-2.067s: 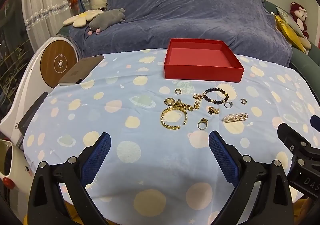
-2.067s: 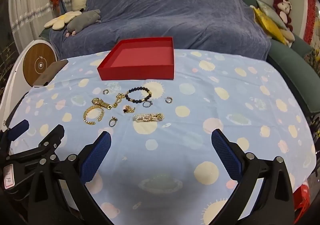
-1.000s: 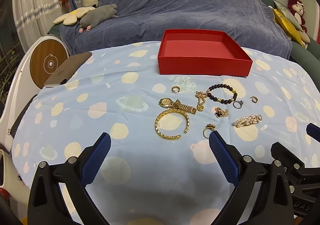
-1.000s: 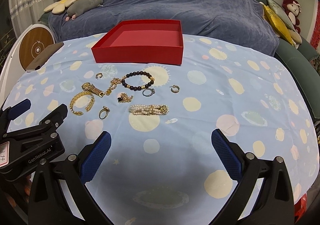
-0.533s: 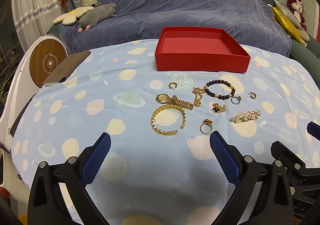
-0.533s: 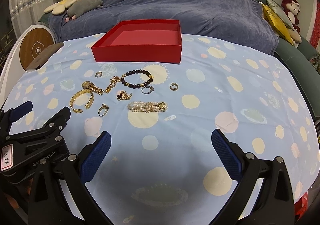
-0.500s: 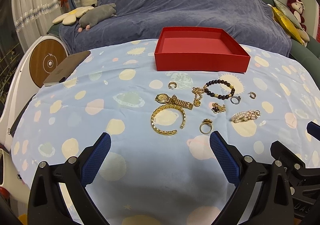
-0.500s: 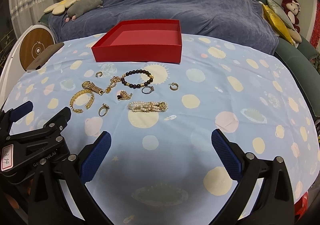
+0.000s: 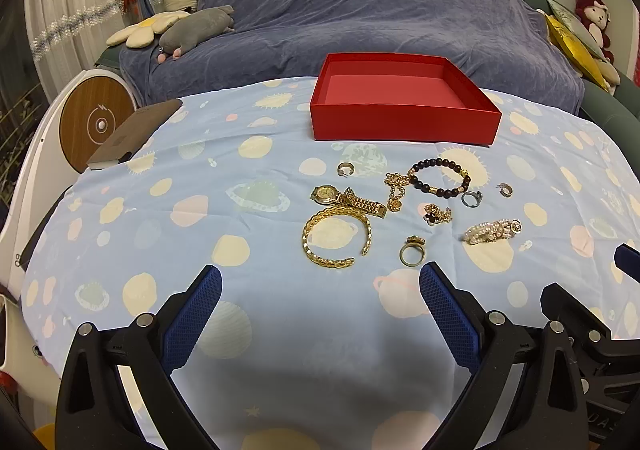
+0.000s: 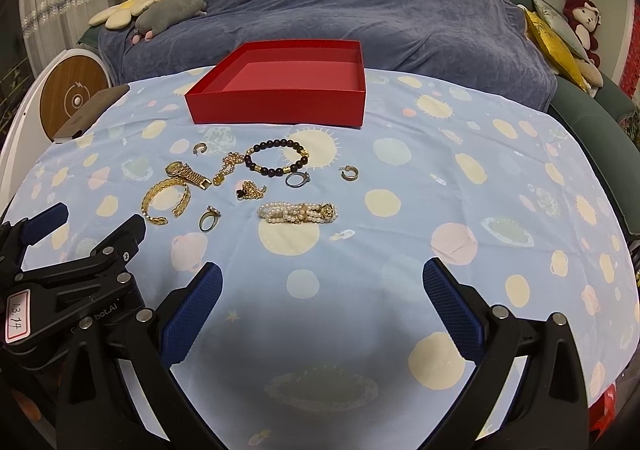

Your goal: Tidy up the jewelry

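Jewelry: 3 bracelets (image 9: pixel 337 236), 2 rings (image 9: pixel 411 253), 1 watch (image 9: pixel 347 199), 1 red box (image 9: pixel 402 101).

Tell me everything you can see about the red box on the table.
The red box is a shallow, square, open-topped tray with no lid in view, apparently matte cardboard, with a paler red floor. It is empty. It sits flat on the planet-print tablecloth at the far side of the table, in front of the sofa under a blue cover. The jewelry lies nearer the camera, apart from it; nothing but the cloth touches it.
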The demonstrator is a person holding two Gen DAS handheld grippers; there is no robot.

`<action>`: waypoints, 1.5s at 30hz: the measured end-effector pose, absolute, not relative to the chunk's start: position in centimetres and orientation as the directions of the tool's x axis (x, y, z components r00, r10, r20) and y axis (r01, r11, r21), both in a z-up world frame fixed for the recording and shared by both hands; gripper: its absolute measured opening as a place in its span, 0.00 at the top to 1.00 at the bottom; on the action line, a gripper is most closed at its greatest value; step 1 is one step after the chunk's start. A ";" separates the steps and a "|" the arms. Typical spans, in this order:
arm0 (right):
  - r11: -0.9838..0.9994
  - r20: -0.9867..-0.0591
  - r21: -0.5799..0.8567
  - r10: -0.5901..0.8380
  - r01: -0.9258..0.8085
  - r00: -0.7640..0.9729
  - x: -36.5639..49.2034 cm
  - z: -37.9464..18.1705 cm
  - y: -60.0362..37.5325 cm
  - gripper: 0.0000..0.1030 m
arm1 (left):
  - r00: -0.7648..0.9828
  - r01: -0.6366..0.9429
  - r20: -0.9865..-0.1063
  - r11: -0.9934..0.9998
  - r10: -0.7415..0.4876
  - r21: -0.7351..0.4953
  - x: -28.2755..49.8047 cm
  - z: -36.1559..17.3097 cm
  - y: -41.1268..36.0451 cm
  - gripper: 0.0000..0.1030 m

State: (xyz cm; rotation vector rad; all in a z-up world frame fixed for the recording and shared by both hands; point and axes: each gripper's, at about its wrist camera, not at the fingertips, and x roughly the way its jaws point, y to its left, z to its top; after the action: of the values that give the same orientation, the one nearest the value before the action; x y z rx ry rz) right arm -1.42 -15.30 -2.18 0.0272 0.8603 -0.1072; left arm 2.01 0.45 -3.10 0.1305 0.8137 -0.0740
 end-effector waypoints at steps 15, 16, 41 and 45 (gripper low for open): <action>0.994 -0.757 -0.017 -0.081 0.105 0.648 -1.5 -2.2 -15.3 0.05 | 0.683 0.114 -0.730 0.990 -0.013 0.089 1.8 -3.4 0.8 0.05; 0.994 -0.759 -0.018 -0.082 0.105 0.646 -1.4 -2.2 -15.3 0.05 | 0.682 0.113 -0.731 0.990 -0.013 0.088 1.9 -3.3 0.8 0.06; 0.973 -0.824 0.209 0.122 0.095 0.554 5.3 -6.8 -16.2 0.31 | 0.556 0.023 -0.829 0.998 -0.060 -0.057 6.3 -6.4 6.5 0.06; 0.962 -0.825 0.248 0.147 0.116 0.545 6.0 -7.7 -16.4 0.34 | 0.544 0.022 -0.836 0.997 -0.070 -0.069 6.6 -6.8 6.2 0.06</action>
State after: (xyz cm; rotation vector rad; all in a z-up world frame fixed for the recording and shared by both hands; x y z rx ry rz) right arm 6.00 -16.44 -7.66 0.2881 0.9980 0.0189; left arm 6.62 6.23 -6.81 -0.0520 0.9942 -0.0548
